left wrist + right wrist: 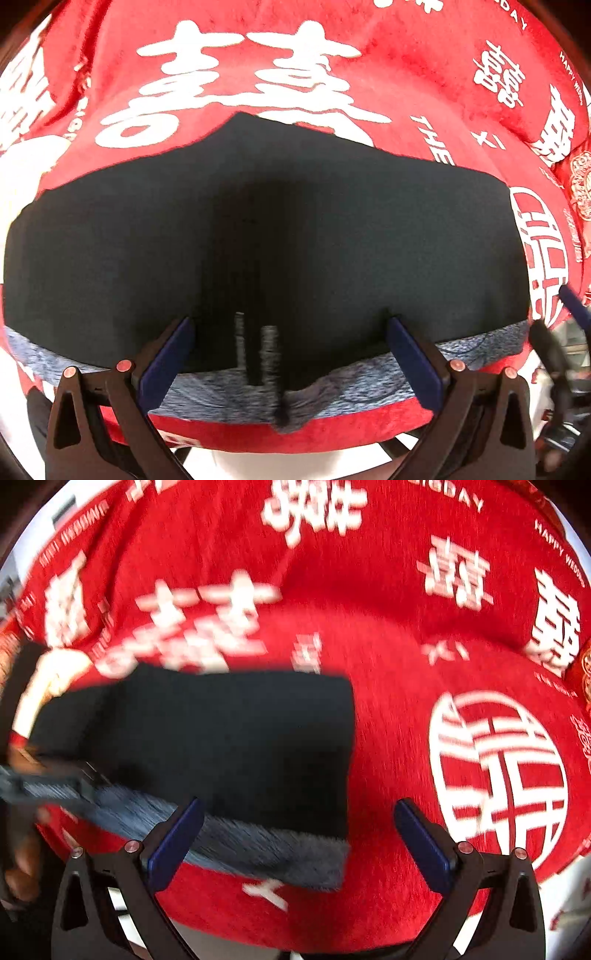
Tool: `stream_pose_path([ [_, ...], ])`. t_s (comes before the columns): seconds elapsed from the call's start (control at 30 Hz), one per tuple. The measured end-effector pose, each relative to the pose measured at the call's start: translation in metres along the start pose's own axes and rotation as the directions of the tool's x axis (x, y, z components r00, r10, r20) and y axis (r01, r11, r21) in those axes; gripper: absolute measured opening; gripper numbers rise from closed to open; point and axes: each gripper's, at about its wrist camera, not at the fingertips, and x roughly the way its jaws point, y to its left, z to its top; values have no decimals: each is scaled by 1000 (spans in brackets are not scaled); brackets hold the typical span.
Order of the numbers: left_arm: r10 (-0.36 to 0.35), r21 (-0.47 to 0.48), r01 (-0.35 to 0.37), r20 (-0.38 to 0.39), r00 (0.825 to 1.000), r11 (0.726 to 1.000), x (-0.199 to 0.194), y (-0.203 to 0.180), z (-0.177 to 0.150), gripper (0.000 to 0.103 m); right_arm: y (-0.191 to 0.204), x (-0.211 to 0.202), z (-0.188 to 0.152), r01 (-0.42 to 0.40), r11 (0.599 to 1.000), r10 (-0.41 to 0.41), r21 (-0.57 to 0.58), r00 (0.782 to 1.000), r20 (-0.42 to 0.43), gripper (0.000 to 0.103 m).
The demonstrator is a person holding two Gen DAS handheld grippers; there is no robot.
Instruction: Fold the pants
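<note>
One pair of black pants [258, 229], folded into a flat rectangle, lies on a red cloth [258, 48] with white characters covering the surface. One grey waistband [362, 384] runs along the near edge; two drawstrings [269, 354] lie at its middle. Left tongs [291, 354] released, spread wide over the waistband, gripping nothing. Right tongs [299, 834] released at the pants' near right corner, also empty.

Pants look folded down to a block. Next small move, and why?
Probably draw both tools back. The black pants lie as a compact rectangle on the red cloth, grey waistband nearest. Left tool and right tool are open, gripping nothing.
</note>
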Motion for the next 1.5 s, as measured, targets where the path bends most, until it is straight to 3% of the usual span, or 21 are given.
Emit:
stream_pose_path([
  [0.1,-6,-8,6,-2,1000,1000,-4,5,1,103,18,4,9,-83,996,83,-26,997,1,103],
  [0.2,3,-15,-3,-1,1000,1000,-1,12,0,103,43,33,1,-138,987,131,-76,988,-86,103],
  [0.27,-4,-22,4,-19,1000,1000,5,19,-2,103,51,56,-7,-110,990,96,-84,982,-161,103],
  [0.37,-43,-40,42,-24,999,998,7,28,-4,103,65,59,-8,-46,987,21,-153,987,-158,103],
  [0.47,-34,-54,35,18,999,998,-6,40,-4,103,65,47,2,-110,984,91,-139,987,-134,103],
  [0.6,-27,-96,30,32,999,995,-8,69,-5,103,72,43,22,-91,984,78,-152,993,-92,103],
  [0.7,12,-141,-10,8,1000,990,1,92,-9,103,79,67,29,-127,986,111,-110,984,-137,103],
  [0.73,4,-128,-3,14,1000,992,2,95,-11,103,83,82,28,-106,988,84,-108,978,-193,103],
  [0.8,8,-107,-4,32,999,994,-3,96,-15,103,96,88,29,-43,985,9,-167,980,-196,103],
  [0.87,24,-111,-19,49,999,994,-8,103,-20,103,109,83,36,-82,980,42,-182,977,-211,103],
  [0.93,12,-119,-5,61,998,993,-9,111,-23,103,125,75,43,-99,971,62,-219,983,-173,103],
  [1.0,-2,-112,9,68,998,994,-9,116,-25,103,140,75,48,-62,959,22,-277,989,-144,103],
  [1.1,26,-91,-20,67,997,996,-12,116,-29,103,157,97,47,-36,947,-28,-318,981,-194,103],
  [1.2,33,-112,-24,80,996,993,-20,126,-34,103,148,100,56,-64,972,12,-228,975,-222,103],
  [1.3,17,-161,-3,88,996,987,-25,146,-36,103,147,85,63,-97,974,64,-205,985,-162,103],
  [1.4,27,-210,-23,16,999,977,-4,163,-38,103,161,101,58,-92,967,42,-238,978,-206,103],
  [1.43,25,-214,-20,22,999,977,-3,165,-40,103,166,111,53,-100,964,40,-246,970,-238,103],
  [1.5,21,-215,-11,44,999,977,-10,167,-44,103,171,111,52,-84,964,29,-253,976,-217,103],
])
